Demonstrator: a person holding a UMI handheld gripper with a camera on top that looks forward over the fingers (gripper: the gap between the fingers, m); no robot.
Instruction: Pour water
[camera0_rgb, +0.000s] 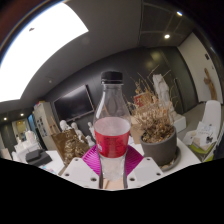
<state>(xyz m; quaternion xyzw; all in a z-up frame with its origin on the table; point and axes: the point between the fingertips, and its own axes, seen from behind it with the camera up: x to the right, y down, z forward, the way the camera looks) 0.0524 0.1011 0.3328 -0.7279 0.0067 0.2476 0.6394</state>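
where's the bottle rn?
Gripper view: the bottle sits upright between the gripper fingers, pads pressing both sides, with the potted dry plant right of it.

Bottle (112, 125) fills gap btwn fingers (88, 168), blocks straight ahead. Potted dried plant (156, 128) crowds just right of it; another dried bunch (72, 145) left. Open room above bottle cap (112, 77)

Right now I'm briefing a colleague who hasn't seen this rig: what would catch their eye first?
The clear plastic bottle of red liquid with a black cap stands upright between the gripper's fingers, its base against their magenta pads. Just beside it sits a grey pot of dried brown plants, and a bright skylight glows overhead.
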